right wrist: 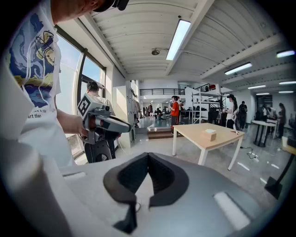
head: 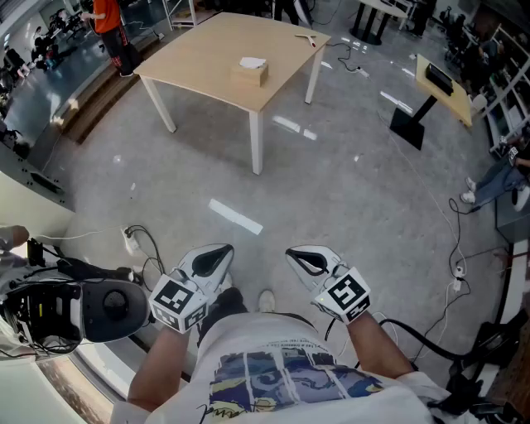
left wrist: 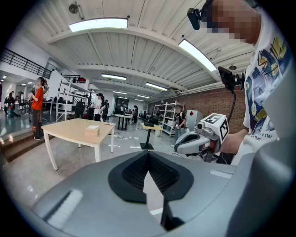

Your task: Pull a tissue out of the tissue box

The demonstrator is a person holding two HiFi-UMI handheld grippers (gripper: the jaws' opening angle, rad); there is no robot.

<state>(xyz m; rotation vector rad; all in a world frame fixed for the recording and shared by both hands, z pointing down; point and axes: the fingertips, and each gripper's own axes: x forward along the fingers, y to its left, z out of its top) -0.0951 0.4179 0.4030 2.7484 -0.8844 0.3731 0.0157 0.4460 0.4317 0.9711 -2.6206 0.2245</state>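
Note:
A tan tissue box (head: pixel 250 71) with a white tissue showing at its top stands on a pale wooden table (head: pixel 207 54) far ahead across the grey floor. Both grippers are held close to the person's body, well away from it. My left gripper (head: pixel 217 258) and my right gripper (head: pixel 303 260) are shut, with nothing between their jaws. In the left gripper view the box (left wrist: pixel 93 131) is small on the table (left wrist: pixel 69 127), beyond my own jaw tips (left wrist: pixel 148 154), and the right gripper (left wrist: pixel 194 141) shows alongside. In the right gripper view the box (right wrist: pixel 211 134) lies beyond my jaw tips (right wrist: pixel 148 156).
A white tape strip (head: pixel 236 217) marks the floor between me and the table. A small desk on a black stand (head: pixel 436 84) is at the right, with cables (head: pixel 454 248) on the floor. A grey machine (head: pixel 79 310) sits at my left. A person in orange (head: pixel 112 25) stands far left.

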